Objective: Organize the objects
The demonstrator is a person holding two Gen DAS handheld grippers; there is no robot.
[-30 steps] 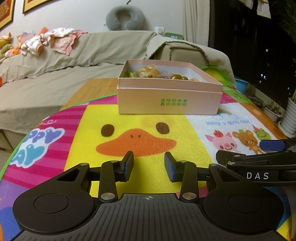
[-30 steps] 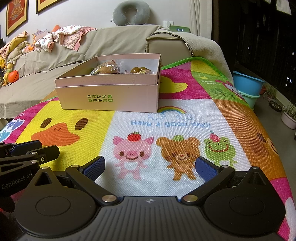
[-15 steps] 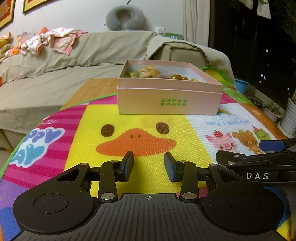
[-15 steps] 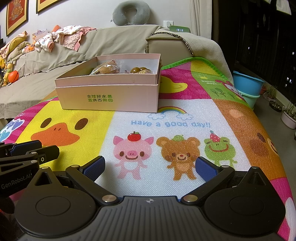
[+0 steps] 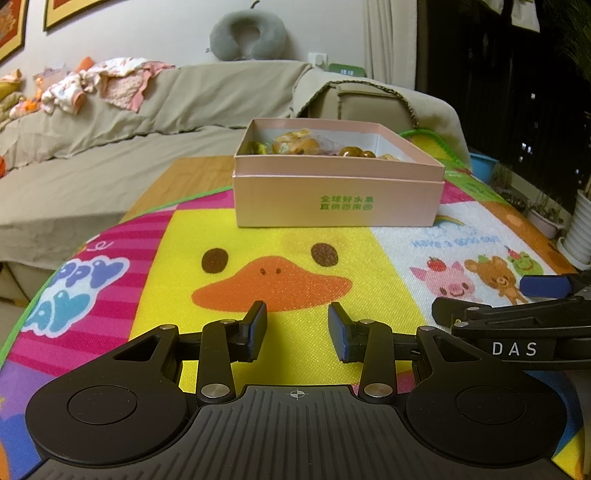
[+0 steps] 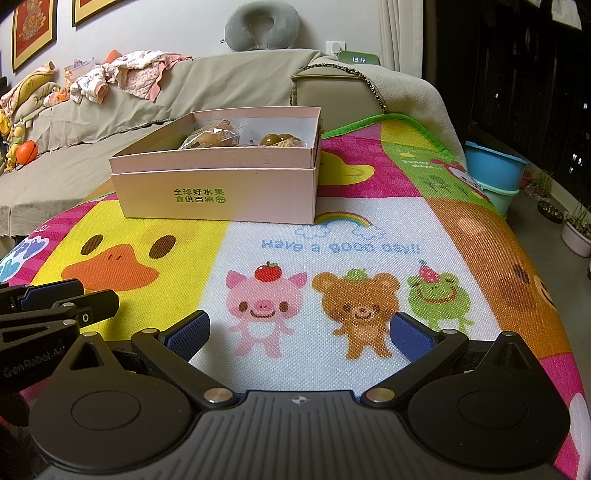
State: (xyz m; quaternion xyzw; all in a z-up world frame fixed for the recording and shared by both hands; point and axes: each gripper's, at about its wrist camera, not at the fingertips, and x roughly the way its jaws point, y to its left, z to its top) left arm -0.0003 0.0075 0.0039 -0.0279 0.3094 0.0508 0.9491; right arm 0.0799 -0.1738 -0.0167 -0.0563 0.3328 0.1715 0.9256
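Covering the tabletop is a bright cartoon play mat, showing a yellow duck face on its left part and a pig, a bear and a frog under the words "Have a good day!!" toward the right. Sitting on the far part of the mat is a pink cardboard box with green printing on its near wall; it is standing open, and wrapped snacks and brown round pieces are lying inside it, though what exactly they are cannot be told. Behind the table, a beige sofa is carrying a heap of small clothes on its backrest and a grey neck pillow on top, and blue and green tubs are standing on the floor at the far right. The left gripper is hovering low over the duck's beak, its jaws standing partly apart with nothing between them. The right gripper is hanging just right of it above the pig and bear, its jaws spread wide and gripping nothing. Both are staying well short of the box, with bare mat lying between.
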